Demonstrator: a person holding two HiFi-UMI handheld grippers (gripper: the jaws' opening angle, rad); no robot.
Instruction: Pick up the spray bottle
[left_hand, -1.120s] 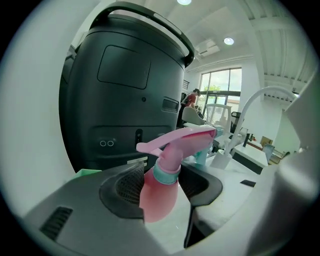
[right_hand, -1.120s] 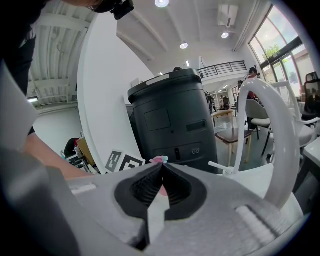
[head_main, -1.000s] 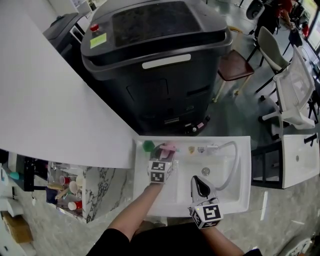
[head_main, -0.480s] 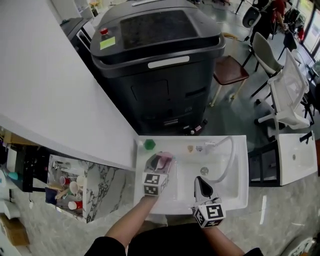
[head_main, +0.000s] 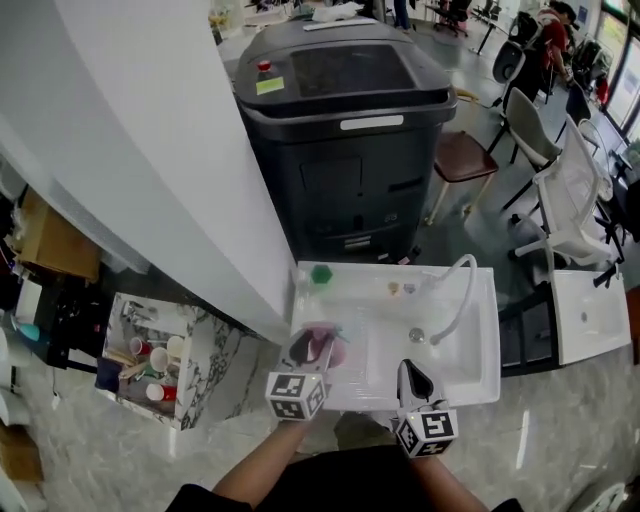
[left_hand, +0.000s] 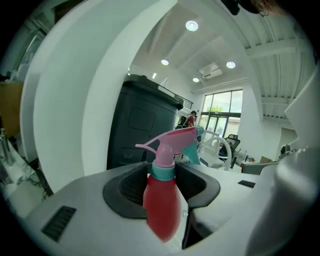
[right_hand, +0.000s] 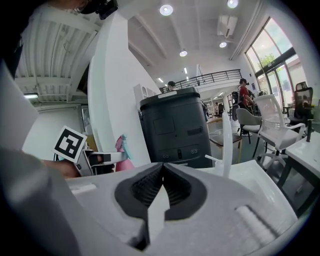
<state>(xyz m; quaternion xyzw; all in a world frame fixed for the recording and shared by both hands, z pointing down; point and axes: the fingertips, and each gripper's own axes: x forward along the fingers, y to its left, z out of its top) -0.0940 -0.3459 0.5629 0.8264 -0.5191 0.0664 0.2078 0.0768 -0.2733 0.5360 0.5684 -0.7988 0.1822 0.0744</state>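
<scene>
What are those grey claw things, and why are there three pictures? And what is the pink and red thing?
There is no robot here. A person holds a grabbing tool, called a gripper, in each hand. One picture comes from a camera on the person's head, looking down at their arms and a white sink. The other two come from little cameras riding on the grippers, each looking along its own jaws. The left gripper squeezes a red plastic spray bottle with a pink trigger top and holds it over the sink. The right gripper is shut with nothing in it. At the sink are a white bendy tap and a small green thing that I can't make out. Behind stands a big black machine.
</scene>
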